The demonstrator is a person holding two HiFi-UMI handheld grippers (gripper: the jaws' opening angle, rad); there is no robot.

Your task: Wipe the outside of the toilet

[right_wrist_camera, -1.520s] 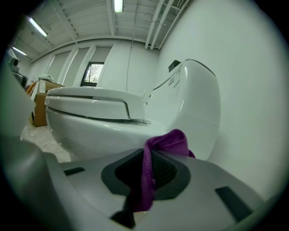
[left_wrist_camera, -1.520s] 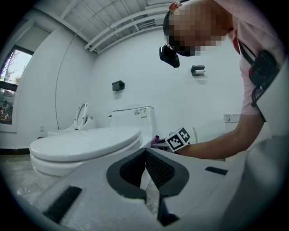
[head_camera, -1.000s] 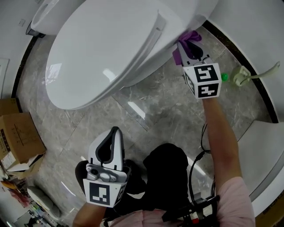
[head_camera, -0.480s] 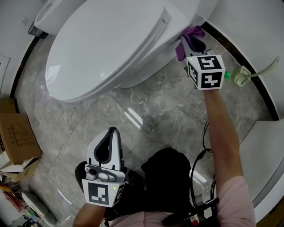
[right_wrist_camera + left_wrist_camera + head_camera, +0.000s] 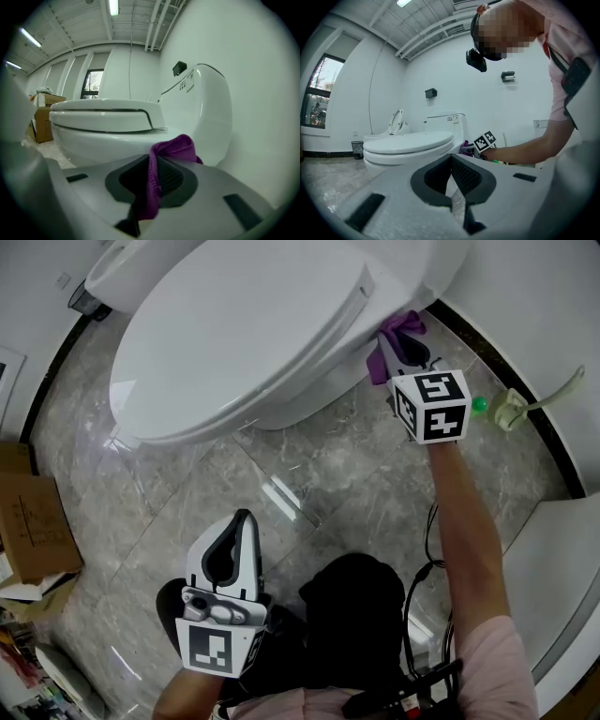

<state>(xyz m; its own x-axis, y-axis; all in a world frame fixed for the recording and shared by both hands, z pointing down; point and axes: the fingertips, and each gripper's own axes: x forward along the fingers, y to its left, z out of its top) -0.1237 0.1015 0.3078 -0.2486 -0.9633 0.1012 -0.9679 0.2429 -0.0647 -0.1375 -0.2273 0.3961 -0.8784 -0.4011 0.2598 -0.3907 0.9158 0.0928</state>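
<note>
Left gripper (image 5: 240,521) hangs nearest, low by the person's lap, its two dark-padded jaws closed tip to tip with nothing between them, pointing out over the grey veined marble floor (image 5: 328,465); a brown cardboard box (image 5: 33,526) sits at the left edge of that floor; farther out and to the right, the person's bare arm reaches forward to the right gripper (image 5: 398,341), whose jaws are clamped on a crumpled purple cloth (image 5: 397,328); in the right gripper view the cloth (image 5: 171,147) runs down between the pads and bunches up past their tips; it lies against the right side of the white ceramic toilet (image 5: 244,334), just under the rear end of the seat, where bowl meets tank; the toilet's lid is down; a small green object (image 5: 479,405) lies on the floor right of that gripper, near the white wall.
</note>
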